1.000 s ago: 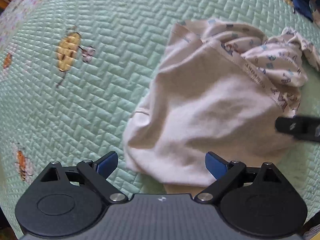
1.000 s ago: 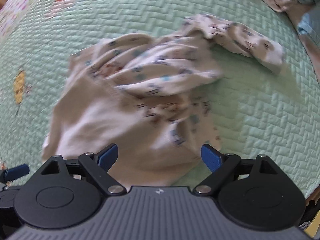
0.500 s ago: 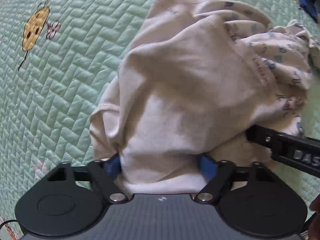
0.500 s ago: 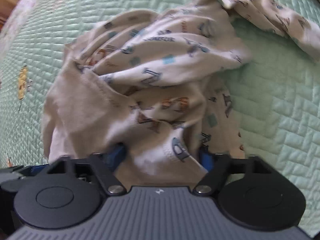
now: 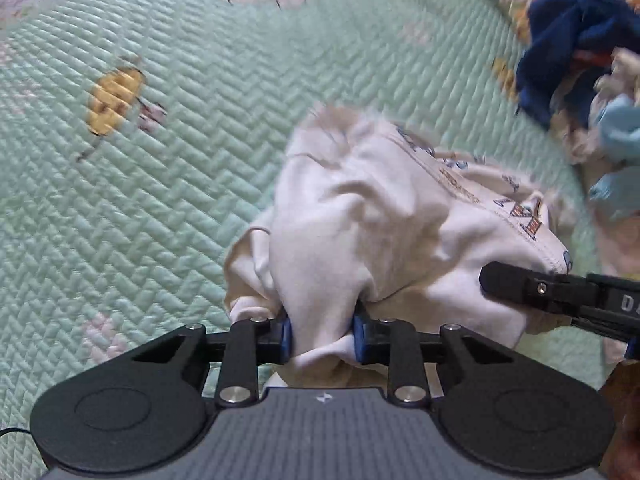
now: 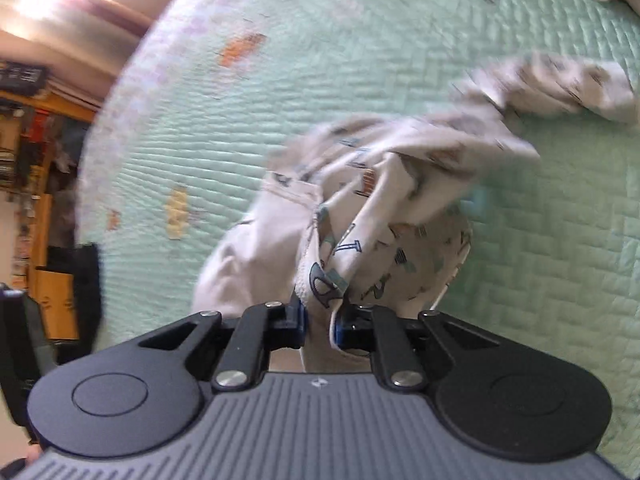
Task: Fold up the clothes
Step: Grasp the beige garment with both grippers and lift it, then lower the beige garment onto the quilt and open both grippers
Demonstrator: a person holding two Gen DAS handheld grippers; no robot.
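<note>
Two grippers, one garment. Cream garment (image 5: 372, 216), plain side out with printed lining showing at a turned edge, sits bunched on the green quilted bedspread (image 5: 192, 152) and hangs partly lifted toward both cameras. Left gripper (image 5: 322, 338): jaws closing, blue pads pinching a thick fold of the plain cream cloth, which bulges out above and below the pads. Right gripper (image 6: 318, 326): jaws closing, narrow gap, a hem of the printed fabric squeezed between the pads. From the left wrist view, the right gripper's black finger reaches in against the garment's right edge, just beside the printed hem. Garment's far end, as the right wrist view has it, trails away across the bedspread in a long printed strip, blurred. Yellow bee motif (image 5: 116, 100) stitched into the bedspread lies well left of the garment; an orange one sits beyond it near the far edge. Heap of other clothes (image 5: 580, 76), dark blue and pale blue among them, lies on the bedspread beyond the garment to its right, apart from it. Both views smeared by motion blur.
</note>
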